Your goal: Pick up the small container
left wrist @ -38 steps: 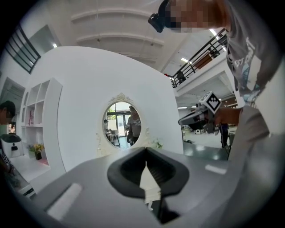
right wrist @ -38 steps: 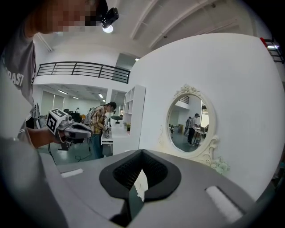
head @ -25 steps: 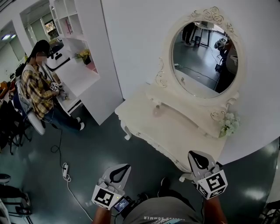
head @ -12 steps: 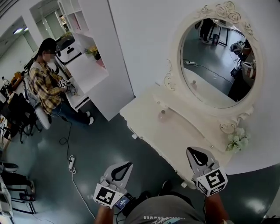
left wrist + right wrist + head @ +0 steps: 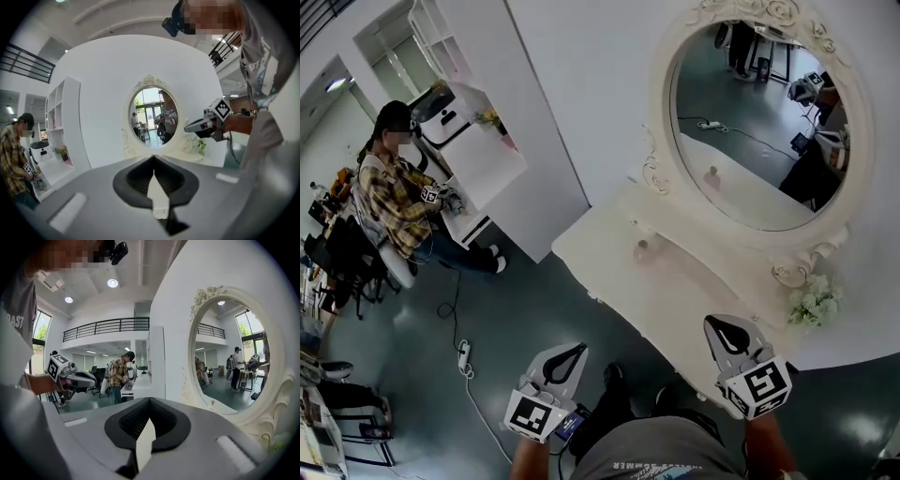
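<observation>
A small pale pink container stands on the white vanity table, near its back left, below the oval mirror. My left gripper hangs shut over the dark floor, short of the table's front edge, with nothing in it. My right gripper is shut and empty, just above the table's near edge. Both are well short of the container. In the left gripper view the jaws meet, and the right gripper shows at the right. The right gripper view also shows its jaws together.
A bunch of white flowers sits at the table's right end. A white shelf unit stands to the left, with a seated person at its desk. A power strip and cable lie on the floor.
The view has swung, so the vanity now sits a little higher and nearer. Both grippers stay shut and low in the view, the right one now nearer the table's edge.
</observation>
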